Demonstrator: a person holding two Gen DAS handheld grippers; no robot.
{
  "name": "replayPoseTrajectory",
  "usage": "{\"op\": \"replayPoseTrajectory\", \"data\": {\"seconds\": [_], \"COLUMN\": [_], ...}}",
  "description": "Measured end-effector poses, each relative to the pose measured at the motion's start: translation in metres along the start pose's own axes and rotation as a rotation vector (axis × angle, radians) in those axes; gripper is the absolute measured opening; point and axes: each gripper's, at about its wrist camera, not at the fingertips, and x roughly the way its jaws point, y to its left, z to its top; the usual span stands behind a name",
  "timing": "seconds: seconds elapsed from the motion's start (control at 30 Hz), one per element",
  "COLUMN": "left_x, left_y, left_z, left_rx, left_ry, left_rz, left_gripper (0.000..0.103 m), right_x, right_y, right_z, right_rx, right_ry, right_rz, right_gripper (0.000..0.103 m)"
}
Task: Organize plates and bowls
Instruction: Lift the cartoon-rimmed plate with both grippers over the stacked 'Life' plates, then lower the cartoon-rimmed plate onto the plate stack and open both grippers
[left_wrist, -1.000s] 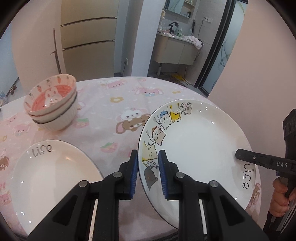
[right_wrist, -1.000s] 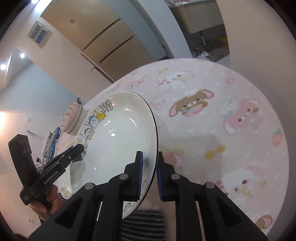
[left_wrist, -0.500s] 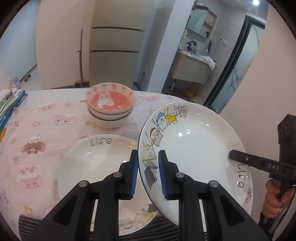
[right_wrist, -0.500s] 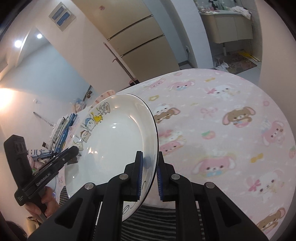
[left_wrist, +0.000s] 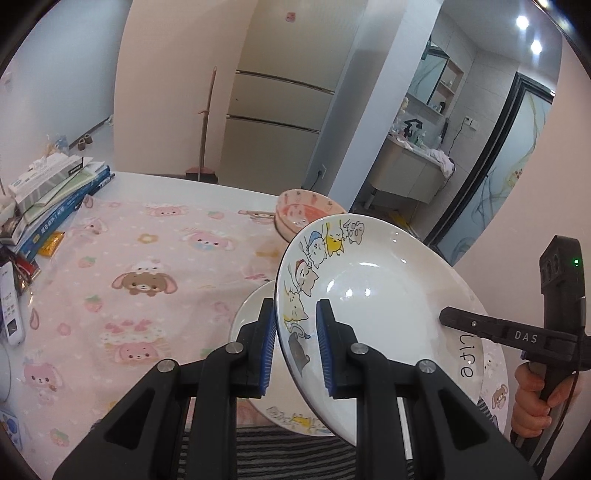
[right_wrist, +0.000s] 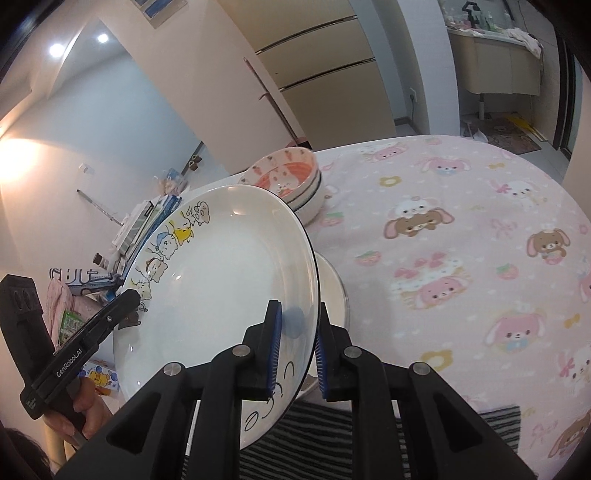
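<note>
Cartoon plate (left_wrist: 376, 295) now above second plate (left_wrist: 251, 314), both hand-held grippers (left_wrist: 295, 347) (right_wrist: 297, 347) still clamping its rim

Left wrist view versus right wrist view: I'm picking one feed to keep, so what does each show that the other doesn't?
Only the left wrist view shows the remote control at the table's left edge, and the right gripper from outside, clamped on the rim by the word "life". Only the right wrist view shows the left gripper from outside, clamped by the cartoon animals, and the cloth's far right side. Both show the held plate tilted, gripped on opposite rims, the second plate lying beneath it, the stacked bowls and the books.
</note>
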Motion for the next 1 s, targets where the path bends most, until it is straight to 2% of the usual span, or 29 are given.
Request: {"op": "replayPoseTrajectory", "data": {"seconds": [0.2,0.77,1.0], "left_x": [0.005,0.038,0.050], "left_y": [0.022,0.066,0.055], "left_z": [-0.007,-0.026,-0.031], "left_rx": [-0.015,-0.066,0.014], "left_ry": [-0.001,0.053,0.048], "left_rz": [0.021,0.057,0.087], "left_gripper": [0.019,0.019,0.019], "right_x": [0.024,0.090,0.096], "right_y": [0.013,0.015,0.006], "right_z": [-0.004,-0.025,-0.025], "right_rx": [0.006,0.016,0.027], "right_ry": [0.018,0.114,0.111], "right_rz": [-0.010,-0.020,-0.043], "right_gripper": [0.018,0.021,0.022]}}
